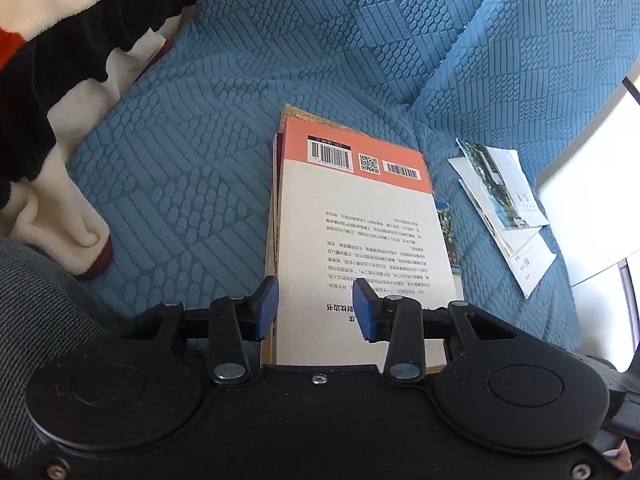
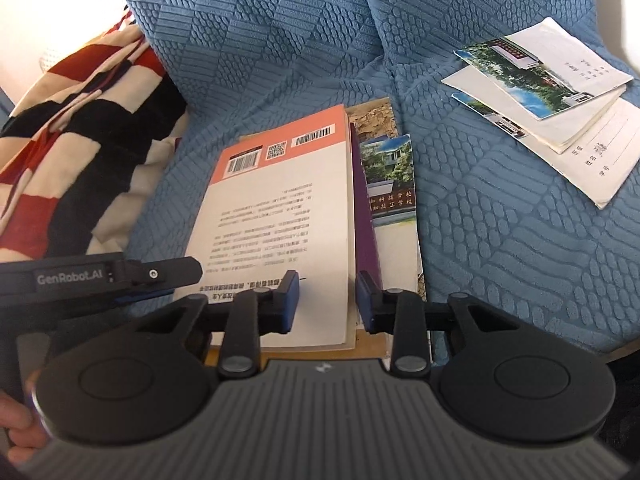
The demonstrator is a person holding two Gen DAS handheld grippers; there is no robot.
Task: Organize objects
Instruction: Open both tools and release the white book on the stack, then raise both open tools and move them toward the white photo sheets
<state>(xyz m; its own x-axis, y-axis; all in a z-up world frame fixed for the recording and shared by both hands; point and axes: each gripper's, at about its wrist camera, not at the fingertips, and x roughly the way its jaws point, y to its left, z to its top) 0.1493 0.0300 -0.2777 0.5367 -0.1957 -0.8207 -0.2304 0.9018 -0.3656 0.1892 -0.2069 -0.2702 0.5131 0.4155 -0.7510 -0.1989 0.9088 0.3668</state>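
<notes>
- Home living room, by the look.
- Sofa [image 1: 320,40] under blue quilted cover.
- Striped fleece blanket [image 2: 72,128] thrown alongside.
- Books [image 2: 280,208] and booklets [image 2: 552,92] on seat.

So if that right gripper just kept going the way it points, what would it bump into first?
Probably the top book of the stack: the right gripper points down at its white back cover, near the right edge. Depth is unclear.

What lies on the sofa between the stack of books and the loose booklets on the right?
Only bare blue sofa cover lies between the book stack and the booklets; nothing else sits there. The right wrist view shows this best.
</notes>
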